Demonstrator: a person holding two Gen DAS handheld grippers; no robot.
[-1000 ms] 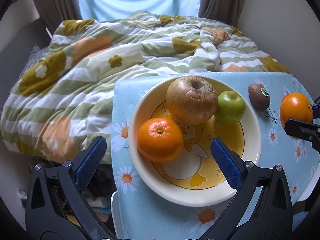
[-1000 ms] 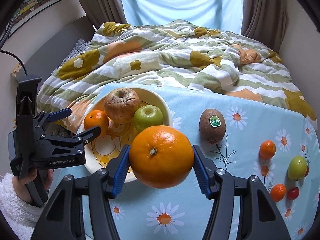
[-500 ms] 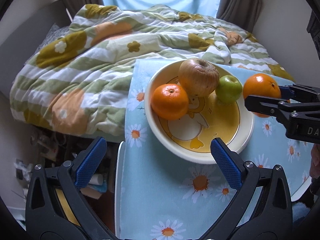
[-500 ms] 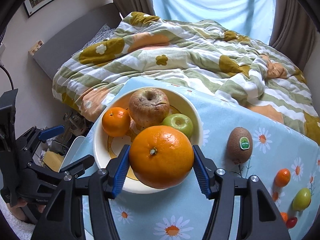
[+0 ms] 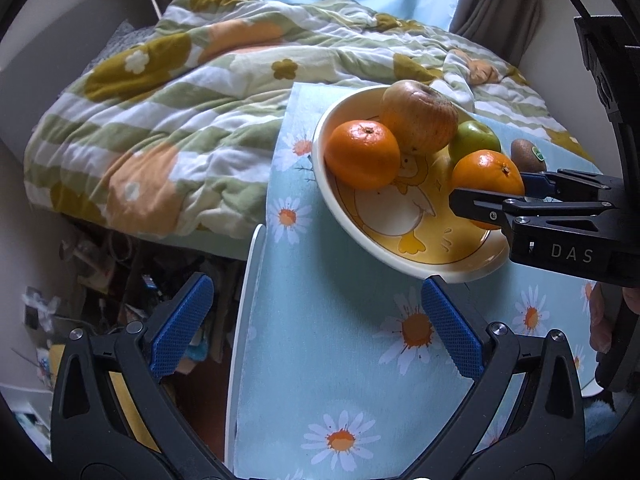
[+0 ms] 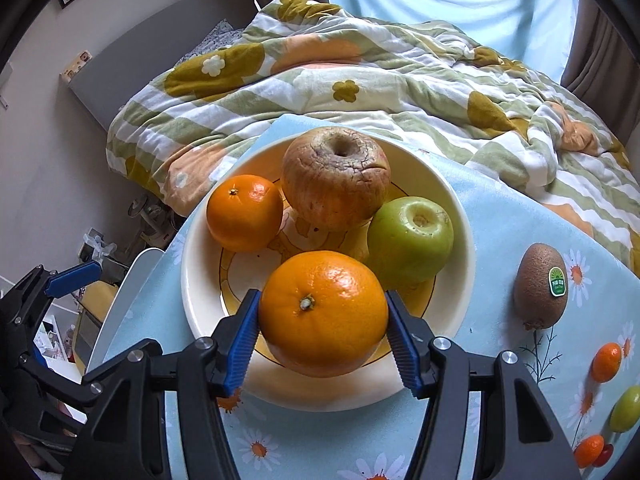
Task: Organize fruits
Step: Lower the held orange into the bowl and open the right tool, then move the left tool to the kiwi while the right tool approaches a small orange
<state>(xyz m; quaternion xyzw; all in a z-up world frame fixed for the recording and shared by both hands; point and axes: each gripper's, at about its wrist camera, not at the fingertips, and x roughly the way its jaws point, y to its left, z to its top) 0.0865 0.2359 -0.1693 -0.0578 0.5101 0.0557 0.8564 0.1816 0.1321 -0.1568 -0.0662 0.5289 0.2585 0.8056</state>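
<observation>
1. The held orange (image 6: 323,314) sits clamped between the right gripper (image 6: 322,340) and its blue pads, stem scar facing the camera; it is round, with no long axis.
2. It hangs over the near rim of the bowl (image 6: 460,232), in front of the small orange (image 6: 245,212), wrinkled apple (image 6: 335,178) and green apple (image 6: 410,240).
3. The kiwi (image 6: 540,286) stands upright on the tablecloth (image 6: 520,216), right of the bowl.
4. The left gripper (image 5: 316,332) is spread wide and empty above the table's left edge.
5. Whether the orange touches the bowl floor is hard to tell; its underside is hidden.
</observation>
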